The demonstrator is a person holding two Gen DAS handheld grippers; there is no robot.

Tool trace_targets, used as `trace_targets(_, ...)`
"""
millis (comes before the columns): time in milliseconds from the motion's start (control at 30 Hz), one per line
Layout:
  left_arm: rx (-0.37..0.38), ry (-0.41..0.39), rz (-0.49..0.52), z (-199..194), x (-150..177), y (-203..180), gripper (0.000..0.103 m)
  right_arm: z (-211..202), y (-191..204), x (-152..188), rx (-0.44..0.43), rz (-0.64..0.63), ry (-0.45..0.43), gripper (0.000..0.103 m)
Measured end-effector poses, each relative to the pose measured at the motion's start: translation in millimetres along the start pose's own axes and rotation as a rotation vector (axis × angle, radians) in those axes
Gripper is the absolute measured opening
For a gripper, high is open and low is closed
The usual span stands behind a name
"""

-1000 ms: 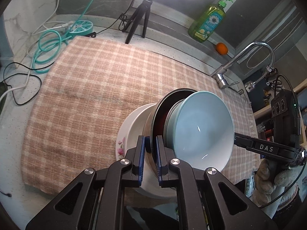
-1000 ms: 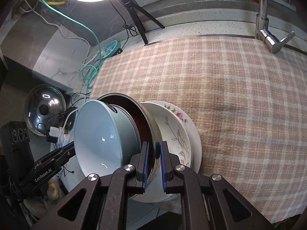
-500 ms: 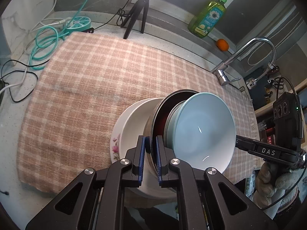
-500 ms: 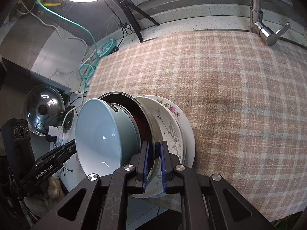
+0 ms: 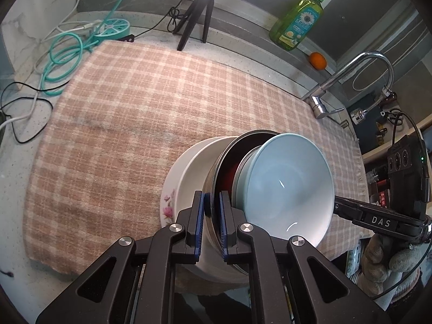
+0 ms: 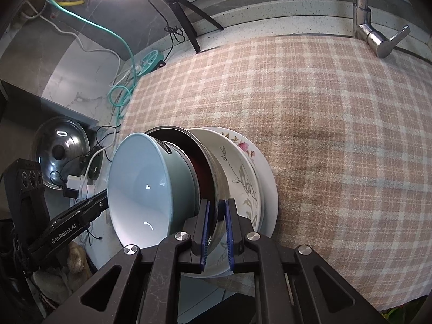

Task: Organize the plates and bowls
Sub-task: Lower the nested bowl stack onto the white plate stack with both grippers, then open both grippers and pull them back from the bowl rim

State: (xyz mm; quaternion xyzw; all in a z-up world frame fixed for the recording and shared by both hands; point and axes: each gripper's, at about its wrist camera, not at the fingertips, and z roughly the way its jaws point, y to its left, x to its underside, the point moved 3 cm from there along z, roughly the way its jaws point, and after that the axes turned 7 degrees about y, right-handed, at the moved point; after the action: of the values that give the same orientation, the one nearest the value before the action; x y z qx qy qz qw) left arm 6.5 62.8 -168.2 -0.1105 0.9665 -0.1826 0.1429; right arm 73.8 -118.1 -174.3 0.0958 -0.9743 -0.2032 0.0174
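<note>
Jaws: we are clamping both the left gripper [image 5: 211,210] and the right gripper [image 6: 216,220] on the rim of the steel bowl [image 5: 225,162].
Stack: we are holding the blue bowl [image 5: 286,189] nested in it, tilted above two plates [image 6: 253,178].
Bench: checked cloth [image 5: 129,124] is lying beneath.
</note>
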Motion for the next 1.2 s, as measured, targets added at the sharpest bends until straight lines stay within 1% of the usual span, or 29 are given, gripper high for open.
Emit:
trace_targets(300,0.006,0.006,0.014,1.8,-4.4,3.6,0.007,1.9,2.6,-2.5,0.001,0.011,-0.005,0.010)
trace_targets(767,0.038,0.023,0.068,0.6,-7.3,5.2,0.008,0.1,1.0,1.3,0.012,0.042,-0.024,0.011)
trace_targets(833,0.032,0.017,0.078,-1.2,-7.6,5.3,0.011,-1.3,2.1,1.5,0.022,0.040,-0.033,0.011)
trace_targets(1000,0.031,0.015,0.086,-4.0,-6.4,9.0,0.012,-6.3,6.0,0.4,0.054,0.028,-0.060,0.012)
trace_targets(1200,0.018,-0.010,0.115,-12.1,-6.6,8.7,0.013,-11.5,3.0,1.4,0.074,0.046,-0.087,0.012)
